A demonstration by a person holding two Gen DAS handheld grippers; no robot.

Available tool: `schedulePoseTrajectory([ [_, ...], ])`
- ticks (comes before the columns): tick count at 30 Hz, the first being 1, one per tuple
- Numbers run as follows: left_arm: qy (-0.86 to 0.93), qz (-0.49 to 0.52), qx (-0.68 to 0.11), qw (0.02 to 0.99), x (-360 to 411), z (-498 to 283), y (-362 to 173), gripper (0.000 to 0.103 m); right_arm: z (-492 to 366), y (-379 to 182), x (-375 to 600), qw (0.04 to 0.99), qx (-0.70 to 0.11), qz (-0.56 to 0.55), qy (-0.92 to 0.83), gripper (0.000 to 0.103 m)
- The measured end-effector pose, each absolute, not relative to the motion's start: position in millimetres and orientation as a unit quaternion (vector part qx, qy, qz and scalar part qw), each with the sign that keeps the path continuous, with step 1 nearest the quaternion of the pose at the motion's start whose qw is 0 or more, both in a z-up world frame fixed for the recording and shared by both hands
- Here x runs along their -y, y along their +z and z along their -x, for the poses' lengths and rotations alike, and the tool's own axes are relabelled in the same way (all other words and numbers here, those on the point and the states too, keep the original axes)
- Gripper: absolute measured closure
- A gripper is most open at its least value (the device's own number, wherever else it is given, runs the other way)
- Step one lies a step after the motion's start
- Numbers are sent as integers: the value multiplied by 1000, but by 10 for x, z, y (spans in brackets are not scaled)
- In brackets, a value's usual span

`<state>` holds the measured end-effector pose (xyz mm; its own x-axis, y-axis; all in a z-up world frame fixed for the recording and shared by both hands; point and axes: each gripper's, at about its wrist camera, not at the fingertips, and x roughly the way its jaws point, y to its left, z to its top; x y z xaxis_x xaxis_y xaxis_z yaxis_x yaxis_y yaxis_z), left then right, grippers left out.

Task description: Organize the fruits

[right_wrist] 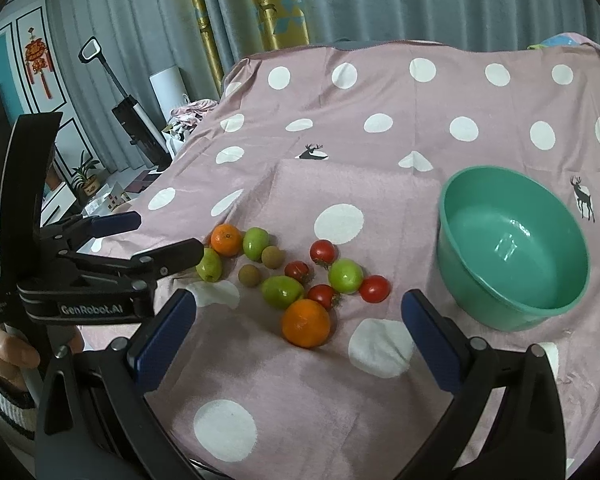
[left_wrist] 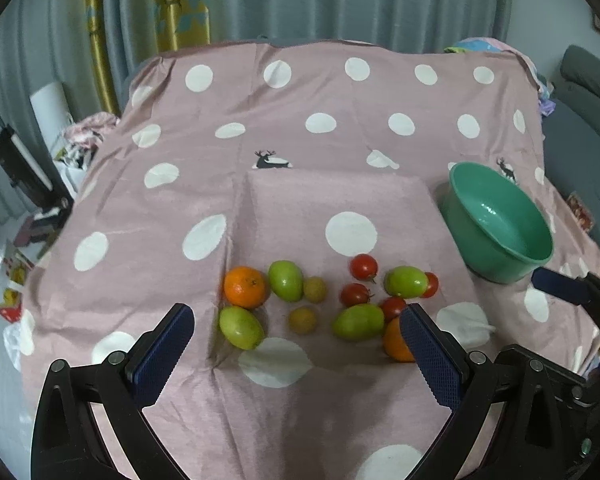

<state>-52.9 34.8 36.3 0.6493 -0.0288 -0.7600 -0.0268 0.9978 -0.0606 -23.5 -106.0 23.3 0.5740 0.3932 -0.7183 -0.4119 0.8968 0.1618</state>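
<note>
A cluster of fruit is spread on the pink polka-dot cloth [right_wrist: 380, 92]: two oranges, four green fruits, four red tomatoes and two small brown fruits. The near orange [right_wrist: 306, 323] is seen closest to the cameras, the far orange [right_wrist: 226, 239] at the cluster's left end. The green bowl [right_wrist: 514, 250] is set to the right of the fruit, apart from it, and nothing is seen inside it. The left gripper [left_wrist: 298, 332] is held above the fruit with its jaws spread wide, nothing clamped. The right gripper [right_wrist: 298, 320] is likewise held apart and empty, above the near orange.
</note>
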Motion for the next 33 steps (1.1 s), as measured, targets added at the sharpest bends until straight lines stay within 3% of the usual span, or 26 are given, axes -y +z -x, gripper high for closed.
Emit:
schedulePoseTrajectory([
  [14, -93, 163, -444, 876, -582, 477, 163, 1, 186, 63, 1199, 876, -427, -6, 224, 0],
  [27, -99, 119, -447, 881, -629, 537, 52, 1, 184, -128, 1239, 858, -450, -18, 246, 1],
  [33, -114, 118, -447, 879, -632, 537, -4, 1, 135, -261, 1189, 845, -463, -35, 265, 8],
])
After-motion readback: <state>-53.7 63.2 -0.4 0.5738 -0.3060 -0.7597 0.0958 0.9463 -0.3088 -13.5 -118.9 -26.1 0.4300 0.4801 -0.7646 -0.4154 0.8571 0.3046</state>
